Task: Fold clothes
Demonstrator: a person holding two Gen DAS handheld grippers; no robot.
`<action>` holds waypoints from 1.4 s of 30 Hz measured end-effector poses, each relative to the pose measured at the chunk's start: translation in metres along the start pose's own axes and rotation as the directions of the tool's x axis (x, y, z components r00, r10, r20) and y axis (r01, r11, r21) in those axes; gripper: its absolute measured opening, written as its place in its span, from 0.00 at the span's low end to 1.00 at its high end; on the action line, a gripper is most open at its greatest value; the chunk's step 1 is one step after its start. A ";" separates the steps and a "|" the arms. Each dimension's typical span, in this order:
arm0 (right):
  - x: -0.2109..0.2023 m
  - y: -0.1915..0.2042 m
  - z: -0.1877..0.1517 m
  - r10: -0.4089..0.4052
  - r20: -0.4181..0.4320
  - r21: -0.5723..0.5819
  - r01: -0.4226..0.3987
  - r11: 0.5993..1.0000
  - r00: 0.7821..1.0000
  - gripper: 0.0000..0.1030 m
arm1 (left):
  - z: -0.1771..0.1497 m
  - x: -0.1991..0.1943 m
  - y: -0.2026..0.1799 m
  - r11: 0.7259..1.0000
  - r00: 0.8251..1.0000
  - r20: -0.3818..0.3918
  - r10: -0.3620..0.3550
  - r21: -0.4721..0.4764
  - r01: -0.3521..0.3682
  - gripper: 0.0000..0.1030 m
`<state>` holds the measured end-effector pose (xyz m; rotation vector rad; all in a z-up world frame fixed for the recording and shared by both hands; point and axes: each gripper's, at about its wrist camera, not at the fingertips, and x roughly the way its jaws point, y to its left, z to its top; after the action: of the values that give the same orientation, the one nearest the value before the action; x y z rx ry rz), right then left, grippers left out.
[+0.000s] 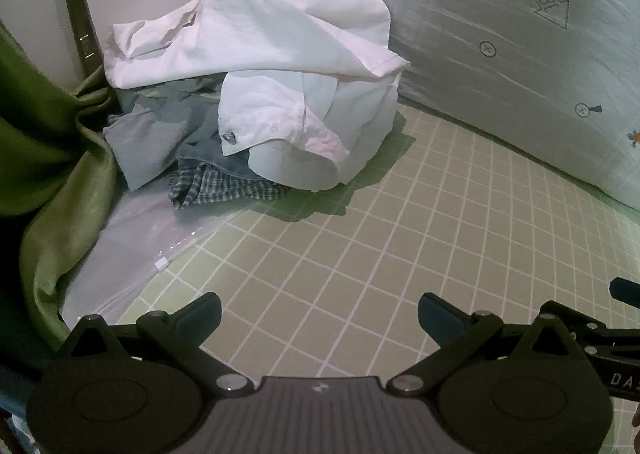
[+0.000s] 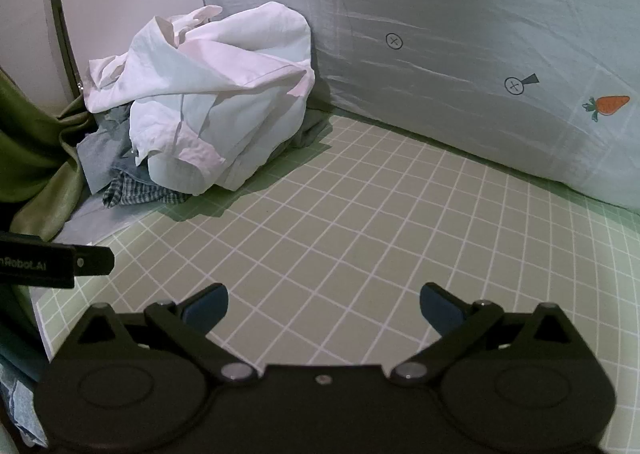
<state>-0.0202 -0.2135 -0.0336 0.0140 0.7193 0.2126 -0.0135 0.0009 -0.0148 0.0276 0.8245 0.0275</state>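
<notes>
Two claws, left claw [image 1: 319, 314] and right claw [image 2: 323, 308], both spread and empty, face the crumpled white cotton shirt [image 1: 280, 65] heaped far-left on the green gridded mat [image 1: 400, 234]; the left sits nearer.

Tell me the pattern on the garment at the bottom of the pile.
Blue-and-white checked garment, clearest in the left wrist view.

Black left gripper [image 1: 319, 312], right gripper [image 2: 323, 304] w/ blue pads, silver screws.

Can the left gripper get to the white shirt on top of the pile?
Probably yes. The left gripper is open and empty, and only bare green checked sheet lies between it and the white shirt, which sits uncovered on top of the pile.
</notes>
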 end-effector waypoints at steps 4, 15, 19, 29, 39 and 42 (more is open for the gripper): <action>-0.001 -0.001 -0.001 0.000 0.000 0.000 0.000 1.000 1.000 1.00 | 0.002 -0.002 0.001 1.000 1.000 -0.009 0.000 0.000 0.000 1.00; -0.002 0.000 -0.001 -0.005 -0.001 0.002 0.005 1.000 1.000 1.00 | 0.011 -0.003 0.000 1.000 1.000 -0.020 -0.001 -0.004 0.001 1.00; -0.002 0.000 -0.001 -0.006 -0.001 0.003 0.006 1.000 1.000 1.00 | 0.013 -0.003 0.000 1.000 1.000 -0.023 -0.002 -0.004 0.002 1.00; -0.001 -0.001 -0.001 -0.011 -0.008 0.005 0.011 1.000 1.000 1.00 | 0.017 0.000 -0.001 1.000 0.999 -0.039 -0.004 -0.003 0.003 1.00; 0.008 -0.003 -0.002 -0.011 -0.039 0.012 0.011 1.000 0.999 1.00 | 0.018 0.012 -0.001 1.000 0.997 -0.076 -0.009 -0.004 0.009 1.00; 0.012 -0.003 -0.002 -0.011 -0.047 0.014 0.011 1.000 0.999 1.00 | 0.019 0.016 -0.001 1.000 0.996 -0.090 -0.005 -0.008 0.004 1.00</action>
<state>-0.0124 -0.2144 -0.0429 0.0185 0.7675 0.1979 0.0111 0.0006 -0.0139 0.0172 0.9144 0.0281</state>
